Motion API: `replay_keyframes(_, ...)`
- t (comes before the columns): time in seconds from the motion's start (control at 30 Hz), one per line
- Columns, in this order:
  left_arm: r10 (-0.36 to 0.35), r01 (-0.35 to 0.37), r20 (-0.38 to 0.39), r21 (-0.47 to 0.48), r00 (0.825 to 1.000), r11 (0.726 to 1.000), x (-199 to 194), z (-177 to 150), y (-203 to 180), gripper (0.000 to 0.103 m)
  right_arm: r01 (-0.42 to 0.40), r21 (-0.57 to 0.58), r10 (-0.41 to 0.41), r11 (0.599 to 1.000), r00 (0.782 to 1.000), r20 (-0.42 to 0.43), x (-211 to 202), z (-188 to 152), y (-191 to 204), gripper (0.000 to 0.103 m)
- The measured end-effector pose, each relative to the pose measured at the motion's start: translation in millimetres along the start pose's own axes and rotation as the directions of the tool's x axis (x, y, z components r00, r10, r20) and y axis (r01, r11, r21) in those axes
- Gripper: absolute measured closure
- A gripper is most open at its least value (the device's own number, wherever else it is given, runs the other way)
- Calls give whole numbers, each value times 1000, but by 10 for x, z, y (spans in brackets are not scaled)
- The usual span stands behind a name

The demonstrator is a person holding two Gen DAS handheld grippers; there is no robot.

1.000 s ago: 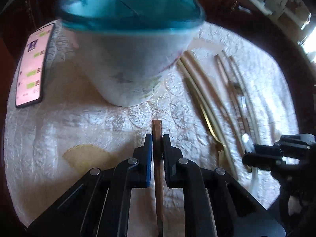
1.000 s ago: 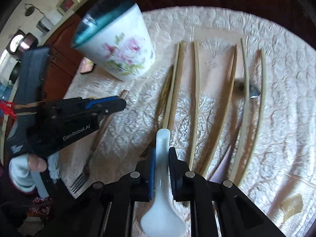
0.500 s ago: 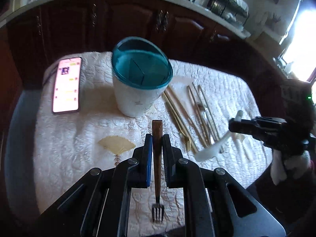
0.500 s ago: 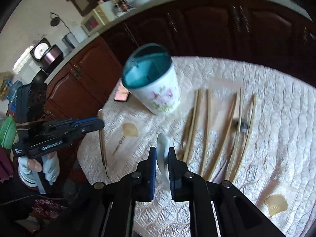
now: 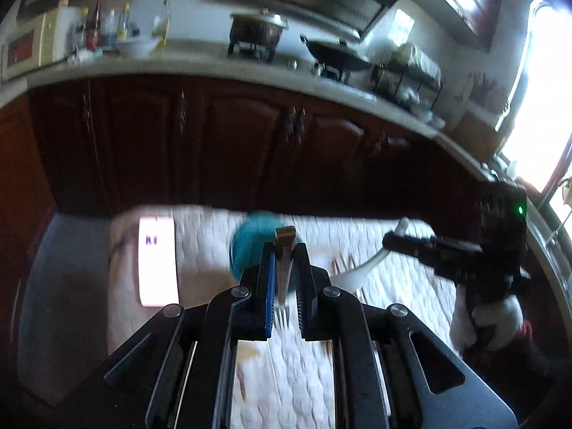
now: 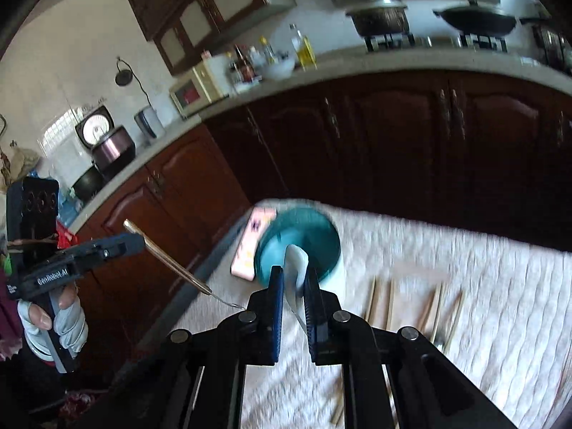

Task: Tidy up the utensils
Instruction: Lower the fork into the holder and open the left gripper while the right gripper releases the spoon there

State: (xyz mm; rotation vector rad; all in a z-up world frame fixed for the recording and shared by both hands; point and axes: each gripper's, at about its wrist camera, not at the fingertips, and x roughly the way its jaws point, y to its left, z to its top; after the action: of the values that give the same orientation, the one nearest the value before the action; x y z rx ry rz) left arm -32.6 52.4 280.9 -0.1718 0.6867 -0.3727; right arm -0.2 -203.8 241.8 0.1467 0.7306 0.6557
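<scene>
Above the quilted table (image 6: 482, 286), its teal-rimmed holder (image 6: 298, 246) awaits while my right claw (image 6: 294, 279) pinches a white ceramic spoon (image 6: 296, 261), likely slick and breakable, handle forward, bowl hanging back; my left claw (image 5: 284, 268) clamps a thin metal fork (image 5: 285, 250) mid-handle, stiff and light, tines (image 5: 281, 316) trailing downward toward me.

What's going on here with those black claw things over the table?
A person holds a claw in each hand. The left claw is shut on a wooden-handled metal fork, the right claw on a white ceramic spoon. Both hang above the teal-lined flowered utensil cup; bamboo chopsticks lie on the white quilted cloth.
</scene>
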Motion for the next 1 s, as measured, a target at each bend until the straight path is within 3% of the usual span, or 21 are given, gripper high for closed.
replay_keyframes(0.2,42,-43,36,18,998,999,222,332,45,94,36,-38,-34,999,998,50,219,384,98,93)
replay_keyframes(0.37,89,-90,49,20,995,996,502,451,112,94,37,-15,-36,999,998,44,585,521,54,93)
replay_keyframes(0.67,92,-93,32,23,995,995,684,631,198,94,50,16,-50,999,998,-34,1094,433,-173,93)
replay_keyframes(1.0,133,-132,-42,26,990,991,1029,401,196,94,34,52,-29,998,995,-96,1317,312,-308,93)
